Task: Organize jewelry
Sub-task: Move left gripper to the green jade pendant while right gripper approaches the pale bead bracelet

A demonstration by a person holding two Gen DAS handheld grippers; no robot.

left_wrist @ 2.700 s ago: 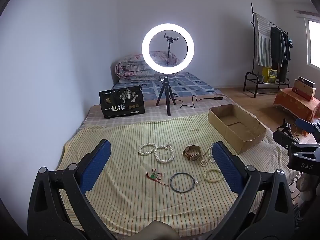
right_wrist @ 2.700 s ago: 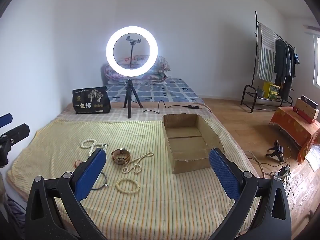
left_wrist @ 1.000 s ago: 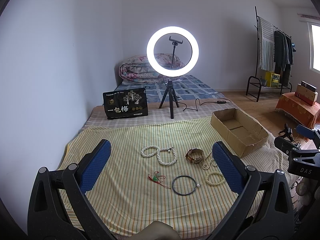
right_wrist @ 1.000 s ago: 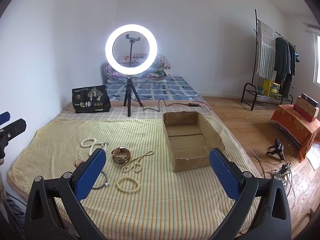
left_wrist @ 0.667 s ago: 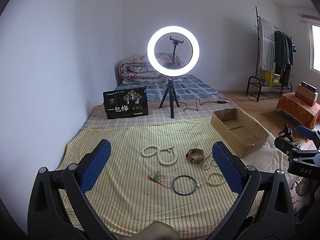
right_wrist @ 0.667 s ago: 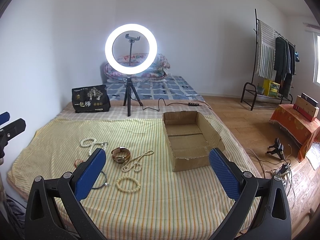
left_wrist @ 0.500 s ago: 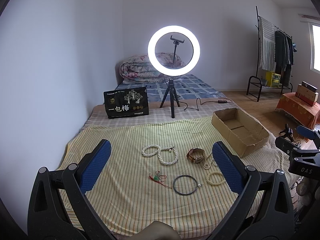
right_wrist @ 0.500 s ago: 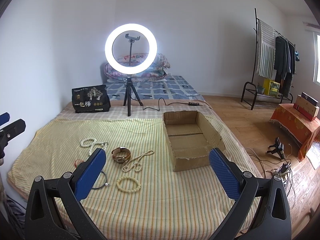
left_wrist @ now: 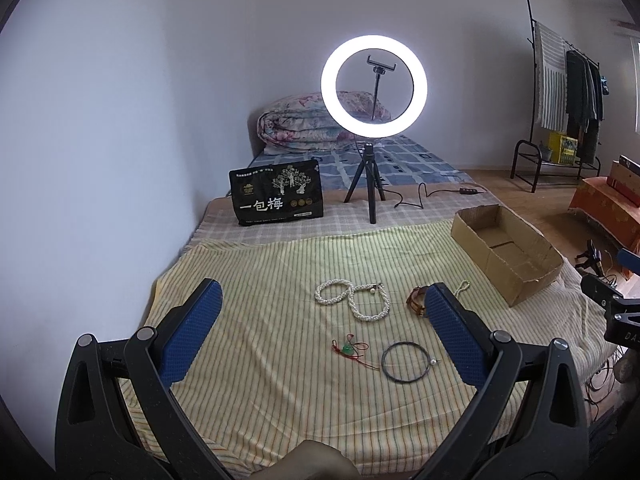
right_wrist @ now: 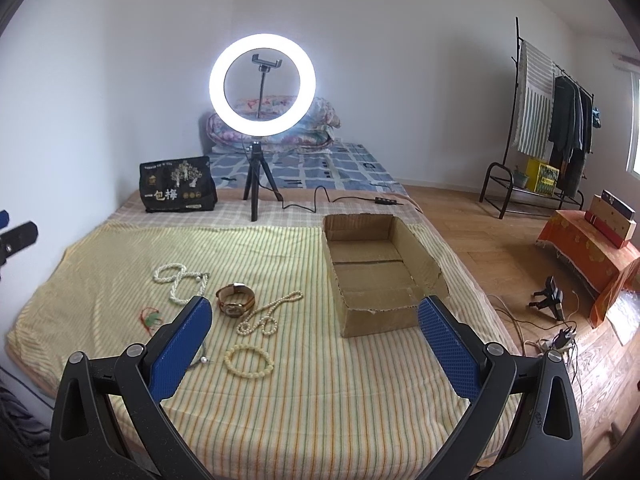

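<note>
Both tongs (left_wrist: 320,316) (right_wrist: 310,326) gape apart, holding nothing, above a striped yellow bedspread (right_wrist: 288,392) — ring light (right_wrist: 262,84) glowing behind.

White walls (right_wrist: 400,60), glowing ring light (right_wrist: 262,84)

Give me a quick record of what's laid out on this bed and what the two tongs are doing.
surface: yellow striped blanket
container: cardboard box, open top, nothing visible inside
jewelry on blanket: thick pearl necklace; thin pearl strand; cream bead bracelet; brown watch; black hoop; red cord with green pendant
left tongs: open, holding nothing
right tongs: open, holding nothing
behind: lit ring light on tripod; black bag
</note>
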